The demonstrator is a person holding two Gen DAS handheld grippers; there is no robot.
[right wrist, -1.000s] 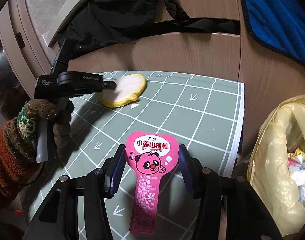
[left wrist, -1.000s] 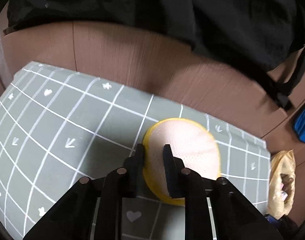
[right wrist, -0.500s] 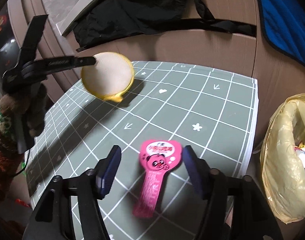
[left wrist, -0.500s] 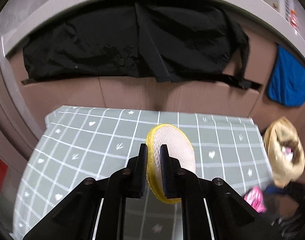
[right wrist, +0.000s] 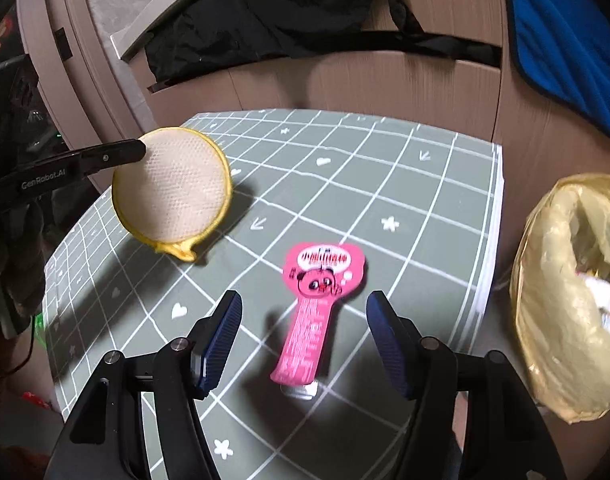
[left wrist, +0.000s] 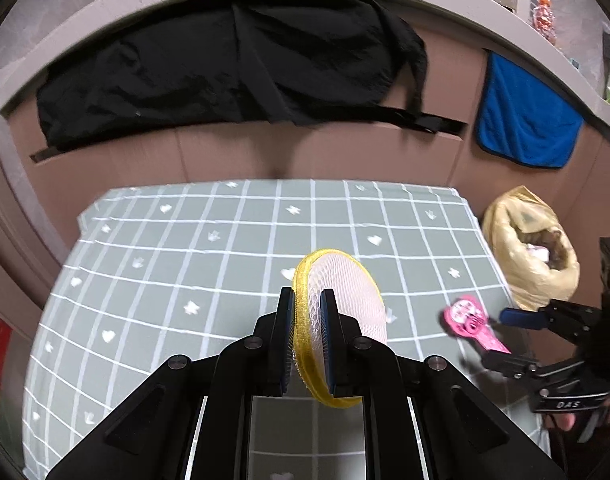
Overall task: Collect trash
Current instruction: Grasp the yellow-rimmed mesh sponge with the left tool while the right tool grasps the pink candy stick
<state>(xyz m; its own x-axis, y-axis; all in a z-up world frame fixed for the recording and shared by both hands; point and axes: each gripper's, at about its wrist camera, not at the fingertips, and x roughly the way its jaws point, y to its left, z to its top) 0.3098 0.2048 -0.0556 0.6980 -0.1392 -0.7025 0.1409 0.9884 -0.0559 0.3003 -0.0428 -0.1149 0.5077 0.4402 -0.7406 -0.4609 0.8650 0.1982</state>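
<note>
The left gripper (left wrist: 307, 312) has its jaws clamped on the edge of a round yellow-rimmed mesh pad (left wrist: 345, 312), which hangs in the air above the table (left wrist: 185, 264), clear of the checked green cloth. The right gripper (right wrist: 301, 312) stands with its jaws wide apart and nothing pressed between them; a pink paddle-shaped wrapper (right wrist: 317, 300) lies flat on the cloth just ahead of them, near the table's right edge. Beyond that edge sits a yellow trash bag (right wrist: 565, 300), open-mouthed, with white scraps inside. Farther back, a black garment (left wrist: 225, 68) and a blue towel (left wrist: 525, 120) hang over a brown panel.
</note>
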